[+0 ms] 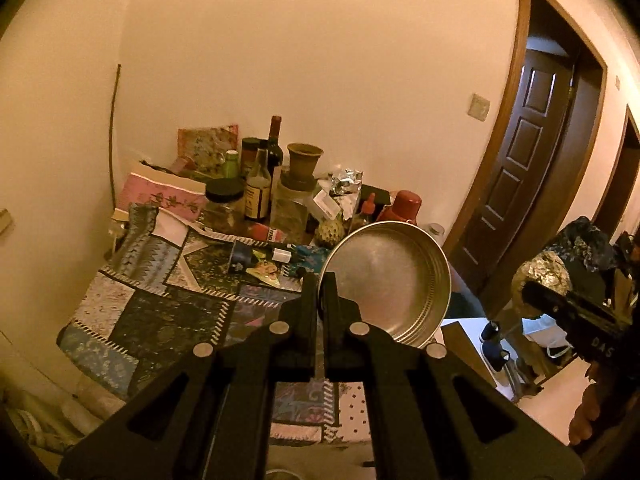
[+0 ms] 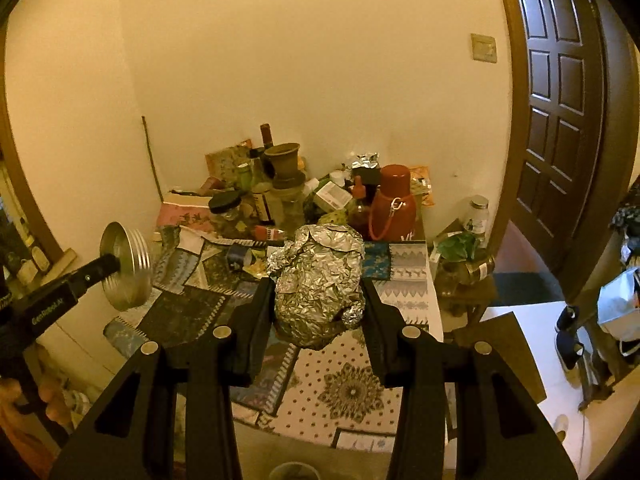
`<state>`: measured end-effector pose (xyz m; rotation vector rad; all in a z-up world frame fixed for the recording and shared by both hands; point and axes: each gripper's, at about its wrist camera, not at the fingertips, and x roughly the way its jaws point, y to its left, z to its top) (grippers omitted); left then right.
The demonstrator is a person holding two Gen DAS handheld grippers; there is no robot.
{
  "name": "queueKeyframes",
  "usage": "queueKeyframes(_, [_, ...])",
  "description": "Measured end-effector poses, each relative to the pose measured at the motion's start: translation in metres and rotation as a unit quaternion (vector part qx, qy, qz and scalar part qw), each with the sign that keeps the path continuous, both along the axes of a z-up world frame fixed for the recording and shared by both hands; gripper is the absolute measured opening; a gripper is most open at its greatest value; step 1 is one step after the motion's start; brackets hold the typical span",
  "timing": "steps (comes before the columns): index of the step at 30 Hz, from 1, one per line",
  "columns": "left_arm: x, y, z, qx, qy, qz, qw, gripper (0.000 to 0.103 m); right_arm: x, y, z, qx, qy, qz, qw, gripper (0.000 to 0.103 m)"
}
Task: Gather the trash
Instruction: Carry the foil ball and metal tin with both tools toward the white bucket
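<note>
Covering the table, patchwork cloth (image 2: 352,392), cream wall (image 1: 320,60), dark door (image 2: 568,100)

one metal lid (image 1: 390,280), one foil ball (image 2: 318,284)

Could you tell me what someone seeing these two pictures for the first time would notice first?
Most likely the big crumpled foil ball, clamped in the right gripper above the patchwork tablecloth. Next, the round metal tin, pinched by its rim in the shut left gripper and held tilted so its bare inside faces the left wrist camera. Behind both, bottles and jars crowd the table's far end, with a red flask standing out against the wall.
</note>
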<state>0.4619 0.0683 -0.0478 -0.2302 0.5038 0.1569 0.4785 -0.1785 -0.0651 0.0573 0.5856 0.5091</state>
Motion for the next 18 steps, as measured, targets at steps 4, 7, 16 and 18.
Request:
queueKeyframes(4, [-0.026,0.008,0.003,0.001,-0.007,-0.014,0.9999,0.001,-0.032,0.002,0.004,0.007,-0.003,-0.025,1.000,0.038])
queueKeyframes(7, [-0.048,0.017,0.005,-0.003,-0.007,-0.028,0.9996,0.001,-0.061,0.007,0.007,0.017,0.000,-0.043,0.999,0.038])
queueKeyframes(16, [-0.152,0.051,-0.001,0.002,0.008,-0.061,0.9981,0.001,-0.153,0.035,0.001,0.036,0.012,-0.082,0.996,0.038])
queueKeyframes(18, [-0.177,0.058,-0.005,0.001,0.011,-0.066,0.9977,0.001,-0.173,0.040,-0.001,0.042,0.016,-0.085,0.995,0.038])
